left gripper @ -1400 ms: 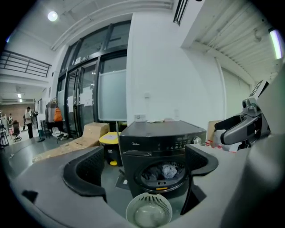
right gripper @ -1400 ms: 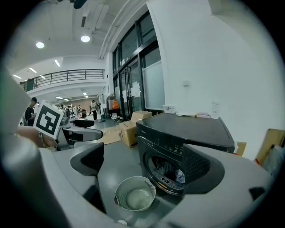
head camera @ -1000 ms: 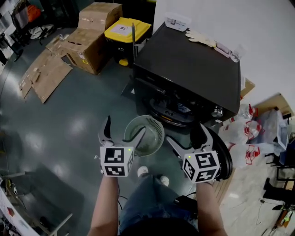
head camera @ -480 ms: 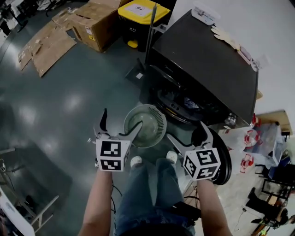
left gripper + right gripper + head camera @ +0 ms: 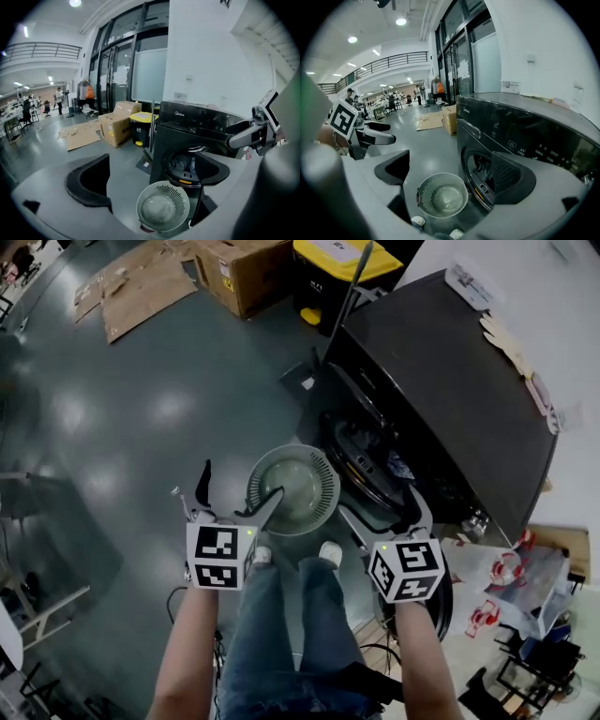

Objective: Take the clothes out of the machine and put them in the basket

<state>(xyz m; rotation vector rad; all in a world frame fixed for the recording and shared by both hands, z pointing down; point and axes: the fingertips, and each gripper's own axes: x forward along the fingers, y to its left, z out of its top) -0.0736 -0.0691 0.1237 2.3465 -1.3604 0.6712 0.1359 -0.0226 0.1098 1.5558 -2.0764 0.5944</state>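
Looking down in the head view, I log: left tool (image 5: 242,482), jaws spread wide, nothing held, above the near left rim of the basket (image 5: 292,488); right tool (image 5: 380,507), jaws likewise spread and empty, before the front of the washing machine (image 5: 441,399). The basket is round, pale, slotted at the wall and empty, and stands on the floor (image 5: 122,427) just beside the machine's open port, ahead of my shoes (image 5: 330,552). The clothes (image 5: 398,468) are a bundle inside the drum. Cardboard boxes (image 5: 248,268) and a yellow-lidded bin (image 5: 342,254) stand beyond the machine's far corner. Left tool view: left tool (image 5: 151,168) with both jaws well apart and nothing between them but open floor; basket (image 5: 163,207) low in the middle; clothes (image 5: 180,161) showing through the port of the machine (image 5: 201,126). Right tool view: right tool (image 5: 452,173) gaping and empty; basket (image 5: 442,195) below and between the jaws; machine (image 5: 511,126) at right, port open, its contents too dark to sort.
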